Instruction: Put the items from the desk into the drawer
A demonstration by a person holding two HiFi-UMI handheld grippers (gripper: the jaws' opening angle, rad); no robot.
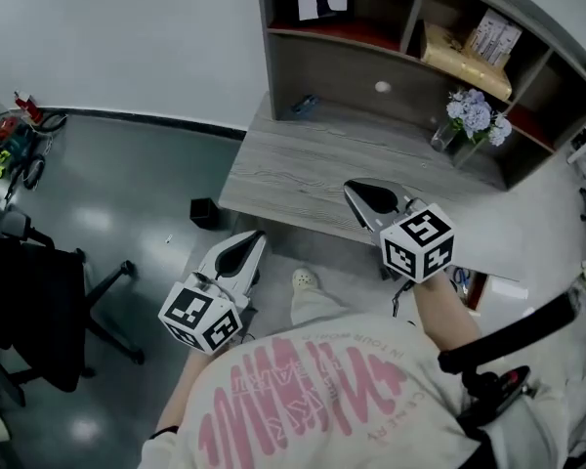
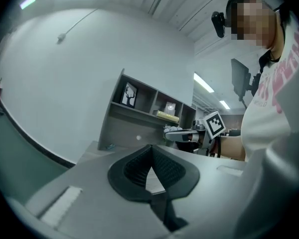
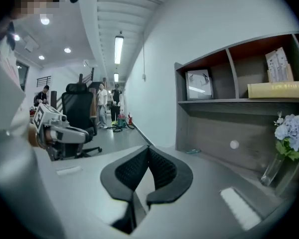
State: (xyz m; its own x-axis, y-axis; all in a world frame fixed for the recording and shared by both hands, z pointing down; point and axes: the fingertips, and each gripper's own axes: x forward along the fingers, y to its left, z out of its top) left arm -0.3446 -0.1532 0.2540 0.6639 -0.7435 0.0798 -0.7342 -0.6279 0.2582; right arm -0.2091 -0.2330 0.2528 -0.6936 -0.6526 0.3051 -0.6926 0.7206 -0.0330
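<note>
Shirt [image 1: 313, 399] w/ pink print is seen closest to the cam, and both forearms are stuck out from under it. L gripper [image 1: 255, 238] is held off the desk [image 1: 303, 179], just past its front-left corner and over the grey floor [image 1: 137, 193]. Its jaws are pressed together at the tips, nothing caught btw them. R gripper [image 1: 353, 190] is held over the desk's front edge, tips aimed at the shelf unit [image 1: 391, 37]. It's closed up tight as well, nothing carried.

Small blue item [image 1: 306, 104] is left lying at the back-left of the desktop, right by the foot of the shelf unit and well apart from both grippers. Drawer front [image 1: 410, 91] w/ its white knob [image 1: 382, 87] is seen shut, just right of that item. Vase of flowers [image 1: 474, 120] is parked at the desk's right end.

Wide strip of bare wood is left btw the front edge and the drawer. Off the left edge, open floor is seen up to the black chair [image 1: 39, 301], except a small black box [image 1: 204, 212] set near the corner
</note>
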